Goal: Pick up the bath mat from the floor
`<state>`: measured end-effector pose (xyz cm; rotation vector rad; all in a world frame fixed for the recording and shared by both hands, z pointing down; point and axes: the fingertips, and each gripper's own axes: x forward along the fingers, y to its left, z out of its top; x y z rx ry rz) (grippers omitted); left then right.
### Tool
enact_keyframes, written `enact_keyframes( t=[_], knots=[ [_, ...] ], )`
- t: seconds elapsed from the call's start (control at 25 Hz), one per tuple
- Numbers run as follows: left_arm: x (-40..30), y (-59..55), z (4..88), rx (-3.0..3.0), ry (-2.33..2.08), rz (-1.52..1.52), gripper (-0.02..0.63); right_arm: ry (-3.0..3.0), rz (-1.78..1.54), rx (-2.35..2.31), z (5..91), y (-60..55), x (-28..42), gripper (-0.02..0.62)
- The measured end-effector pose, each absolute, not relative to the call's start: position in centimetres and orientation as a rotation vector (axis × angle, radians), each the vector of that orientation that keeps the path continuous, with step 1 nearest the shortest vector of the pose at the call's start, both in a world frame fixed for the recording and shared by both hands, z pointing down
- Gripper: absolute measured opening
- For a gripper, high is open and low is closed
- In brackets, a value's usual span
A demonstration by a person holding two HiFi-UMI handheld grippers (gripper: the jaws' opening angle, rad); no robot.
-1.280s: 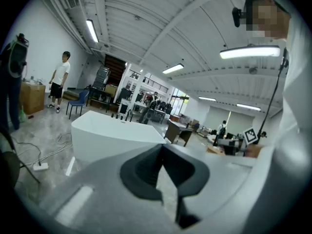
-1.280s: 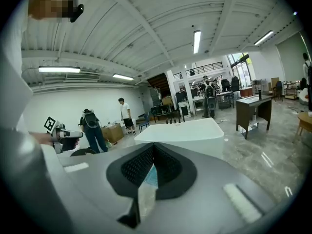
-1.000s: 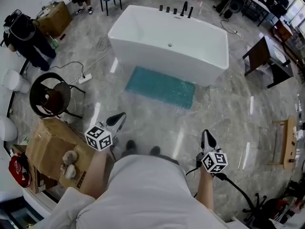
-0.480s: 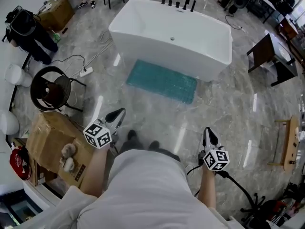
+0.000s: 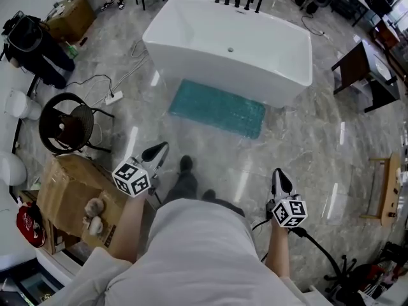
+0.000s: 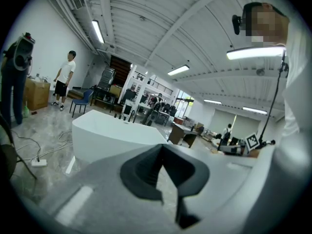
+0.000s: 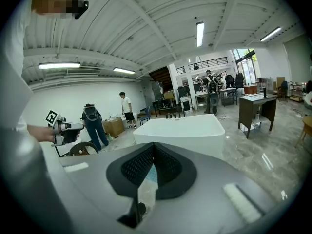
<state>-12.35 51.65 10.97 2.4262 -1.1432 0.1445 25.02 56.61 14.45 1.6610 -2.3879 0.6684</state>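
As the head view looks down, mat: the teal rectangular bath mat (image 5: 218, 108) lies flat on the grey marble floor (image 5: 306, 139), with its far long edge just beside the white rectangular bathtub (image 5: 229, 46).
Head view, left claw: the left claw (image 5: 159, 149) is held above the floor, well apart from the mat and pointing towards it; its tips are clenched on nothing.
Head view, right claw: the right claw (image 5: 278, 174) is also well apart from the mat, tips together and empty.
Head view, surroundings: a brown cardboard box (image 5: 67, 193) sits beside the left arm, with a black round-backed chair (image 5: 64, 125) beyond it. A dark shoe (image 5: 185, 164) is on the floor between the claws.
Left gripper view: the jaws meet tip to tip with nothing between them. The bathtub is ahead, and a person in a white shirt (image 6: 63, 79) stands at far left.
Right gripper view: the jaws are clenched and empty. A sliver of the mat shows through the notch behind the tips, and the bathtub is beyond.
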Motion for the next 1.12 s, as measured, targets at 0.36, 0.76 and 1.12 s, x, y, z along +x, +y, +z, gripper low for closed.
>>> enact_keyframes(
  t=[0.36,0.76,1.12],
  knots=[
    [-15.4,41.7,11.0,2.481,-1.039,0.163,0.002,-2.339,0.692,1.742,14.2,48.9,21.1,0.003],
    [-19.6,31.2,11.9,2.535,-0.933,0.232,0.002,-2.323,0.695,1.802,13.4,40.6,15.1,0.003],
    [-22.4,25.2,12.4,2.570,-0.866,0.265,0.002,-2.249,0.694,1.845,13.6,35.9,12.3,0.003]
  ],
)
